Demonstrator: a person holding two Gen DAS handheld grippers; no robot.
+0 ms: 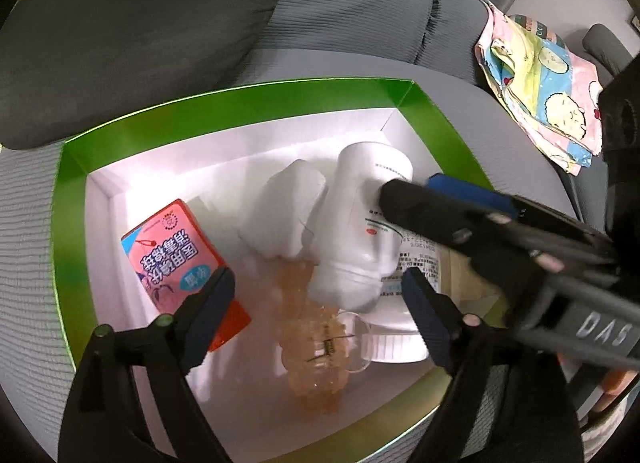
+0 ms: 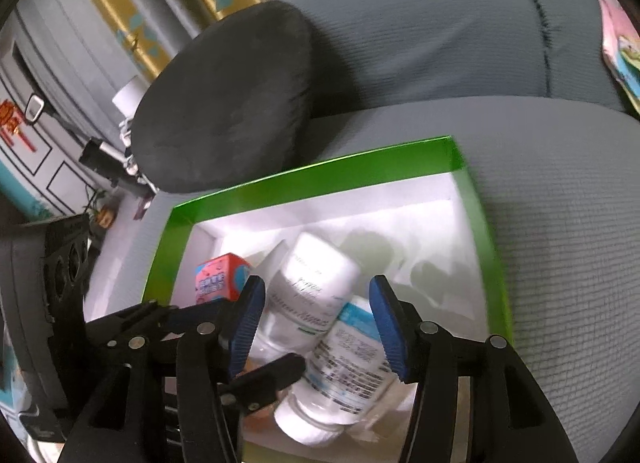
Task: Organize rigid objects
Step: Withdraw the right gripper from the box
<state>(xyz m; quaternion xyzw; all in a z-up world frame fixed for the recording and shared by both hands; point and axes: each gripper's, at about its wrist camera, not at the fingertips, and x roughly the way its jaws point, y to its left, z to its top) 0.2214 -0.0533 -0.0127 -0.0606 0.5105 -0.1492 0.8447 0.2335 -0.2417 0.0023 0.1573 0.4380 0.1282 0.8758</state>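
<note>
The left gripper [image 1: 316,287] stands wide open over the green-rimmed box [image 1: 240,103], holding nothing; a clear peach knobbly piece [image 1: 316,347] lies between its fingers. Just beyond lies a smooth white bottle [image 1: 360,223], with a pink carton [image 1: 176,255] printed in Chinese characters at the left. The right gripper [image 2: 316,327], marked "DAS", is partly open astride a blue-labelled bottle [image 2: 344,375], pads apart from it. The box rests on ribbed grey upholstery [image 2: 560,223].

Left gripper [image 1: 316,291] points steeply down, jaws spread wide, nothing pressed between its pads. Right gripper [image 2: 316,327] angles down too — jaws parted, pads not pressing — and its black fingers [image 1: 404,199] cross the left's view from the right.
</note>
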